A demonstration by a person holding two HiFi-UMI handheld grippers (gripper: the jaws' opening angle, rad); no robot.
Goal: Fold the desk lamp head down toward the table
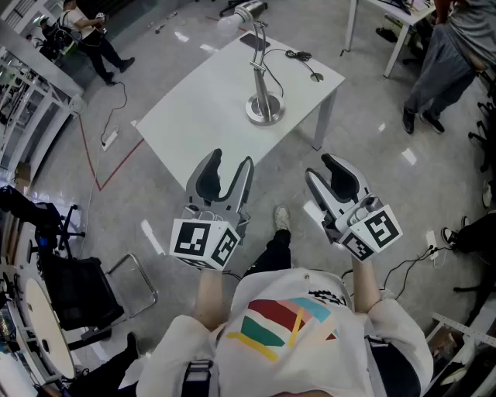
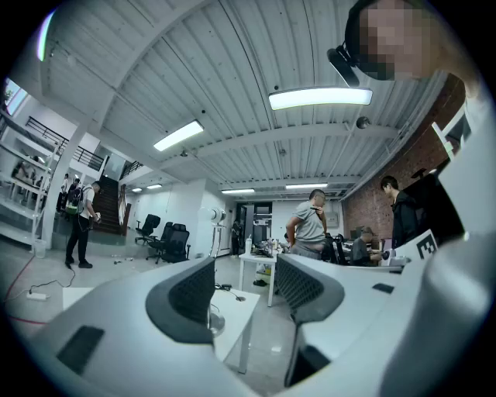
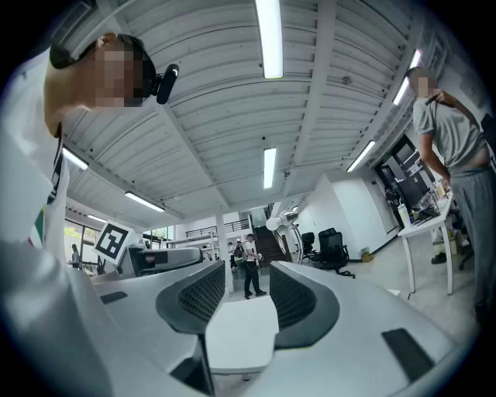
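- Grey floor [image 1: 364,147] all round, glossy, with bright patches of light. A red line [image 1: 116,172] is marked on it at left.
- White table [image 1: 194,124] ahead of me, set cornerwise, its near corner closest to my left side. It is well apart from both tongs.
- Two others in the room: a person in dark trousers [image 1: 97,39] far left, and a person in a grey shirt [image 1: 446,46] far right, beside a second table [image 1: 399,15].
- Black chair [image 1: 77,291] near left, by a cluttered rack.
- Left tongs [image 1: 231,159] in my left hand, held out level toward the near edge of the white table. In the left gripper view [image 2: 246,288] the jaws stand apart and grip nothing. Through the gap I see only the table corner and the lamp's foot, far off.
- Right tongs [image 1: 318,167] in my right hand, near right, over bare floor. In the right gripper view [image 3: 236,295] the jaws are spread wide and empty, with the tabletop showing beyond them.
- Lamp [image 1: 260,74] on the far right part of the white table. Its round metal base [image 1: 265,108] sits flat and the neck rises in a curve. Neither tongs touches it.
- Lamp head [image 1: 249,11] is raised at the table's far edge and aims left.
- Black cable [image 1: 298,56] lies on the tabletop just right of the lamp.
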